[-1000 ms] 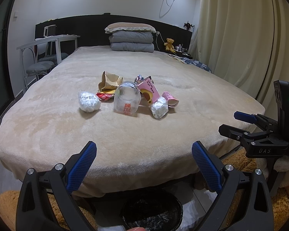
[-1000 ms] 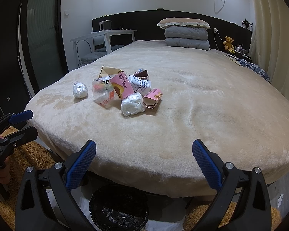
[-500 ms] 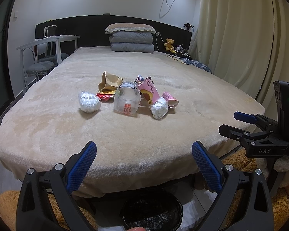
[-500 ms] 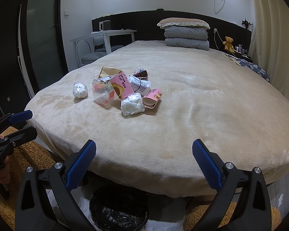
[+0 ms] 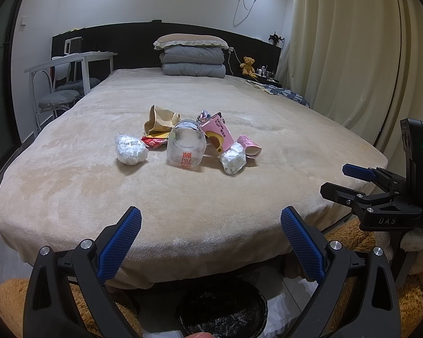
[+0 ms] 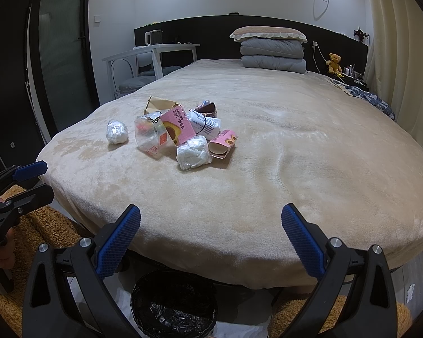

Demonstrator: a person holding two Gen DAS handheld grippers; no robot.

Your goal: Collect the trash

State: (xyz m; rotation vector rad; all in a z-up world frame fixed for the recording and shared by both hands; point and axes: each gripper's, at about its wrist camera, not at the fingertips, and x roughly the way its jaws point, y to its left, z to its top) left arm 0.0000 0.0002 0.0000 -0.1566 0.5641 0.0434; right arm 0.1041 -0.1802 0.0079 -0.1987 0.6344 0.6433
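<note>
We held the left gripper [image 5: 211,225] and right gripper [image 6: 211,224] with jaws spread wide and empty, both short of the bed's [image 5: 239,197] near edge. The trash [image 5: 187,143] lay heaped on the bed well ahead of them, one crumpled wad [image 5: 130,153] just beside the pile. A black-lined bin [image 6: 173,304] stood on the floor below us.

Pretty clearly a home bedroom: big bed [image 5: 211,197] with beige blanket, folded duvets and pillow [image 5: 191,40] at the headboard, teddy bear [image 5: 247,64], curtains [image 5: 352,56].
</note>
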